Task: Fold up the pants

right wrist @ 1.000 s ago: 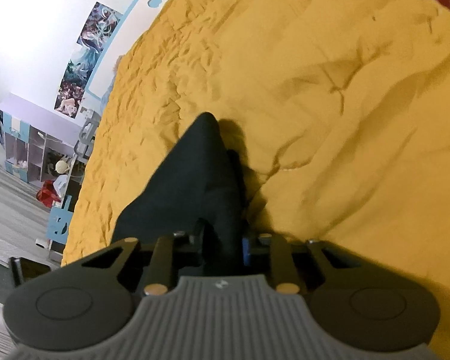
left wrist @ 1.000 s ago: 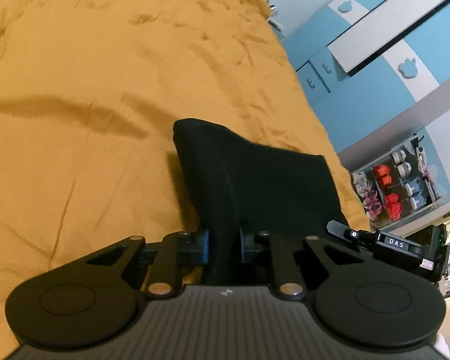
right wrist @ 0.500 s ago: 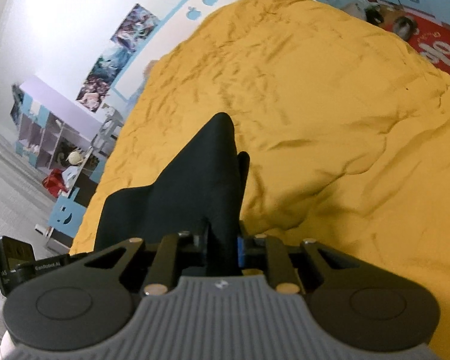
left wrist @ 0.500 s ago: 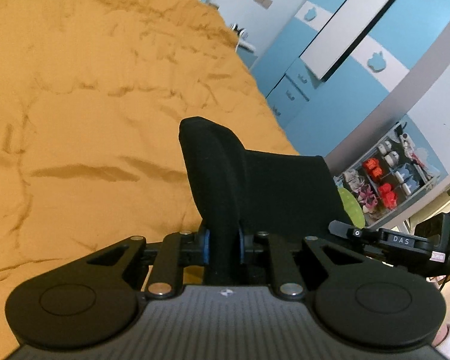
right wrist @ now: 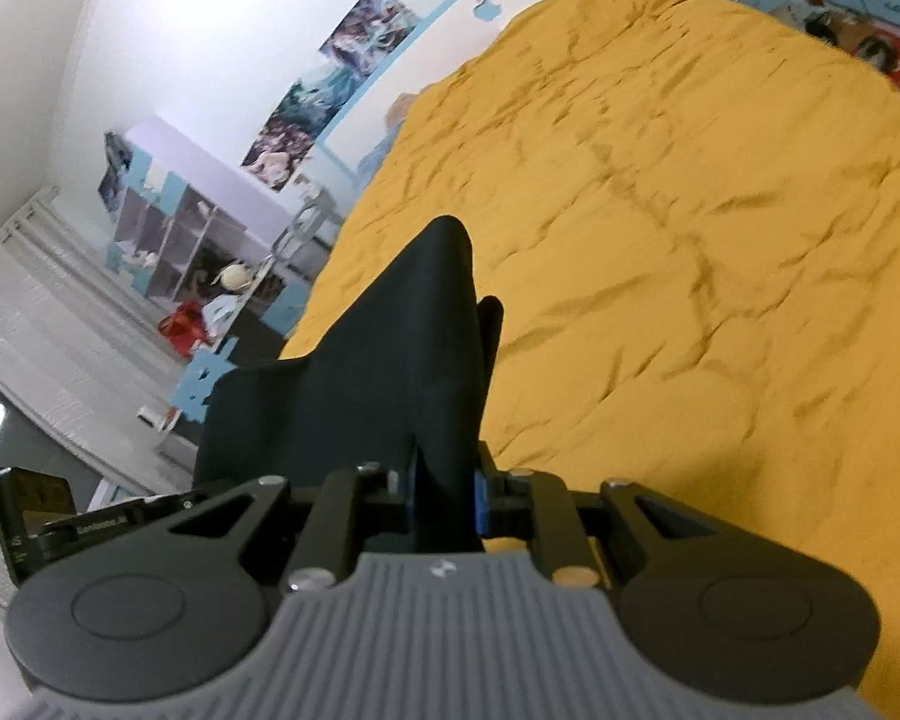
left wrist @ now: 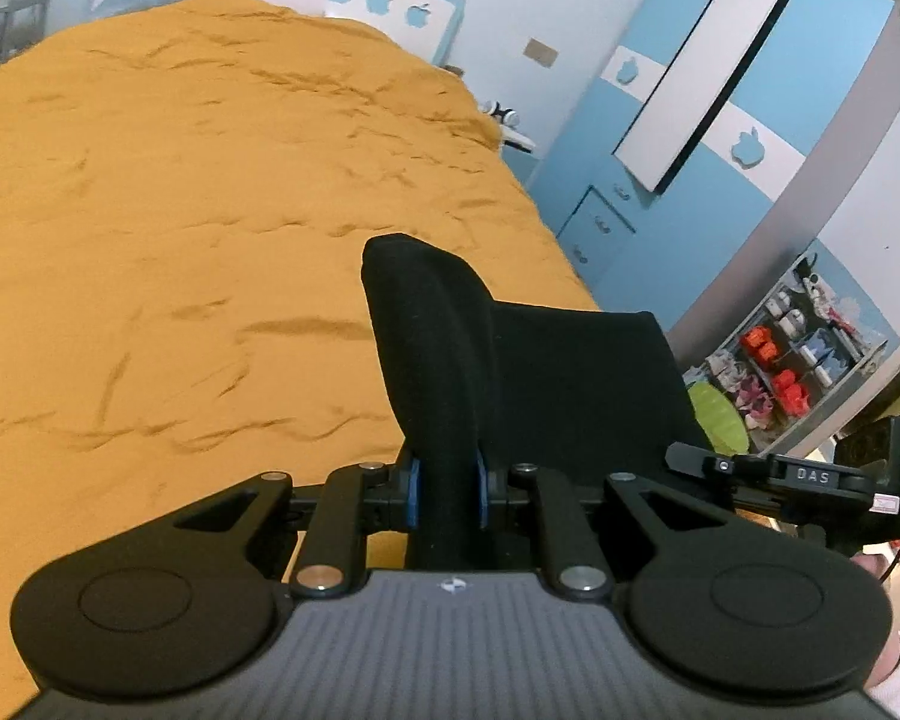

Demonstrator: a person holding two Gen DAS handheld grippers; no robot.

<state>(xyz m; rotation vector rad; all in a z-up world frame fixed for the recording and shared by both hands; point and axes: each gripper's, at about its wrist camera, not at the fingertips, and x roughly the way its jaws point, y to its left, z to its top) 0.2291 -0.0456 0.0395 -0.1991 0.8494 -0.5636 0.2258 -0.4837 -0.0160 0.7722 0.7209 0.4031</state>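
Black soft-fabric pants hang stretched between your two grippers, lifted above the rumpled mustard-yellow bedspread. Your left gripper has its blue-padded fingers pinched tight on one bunched edge; your right gripper clamps the other edge the same way. A blue-and-white wardrobe stands beyond the bed.
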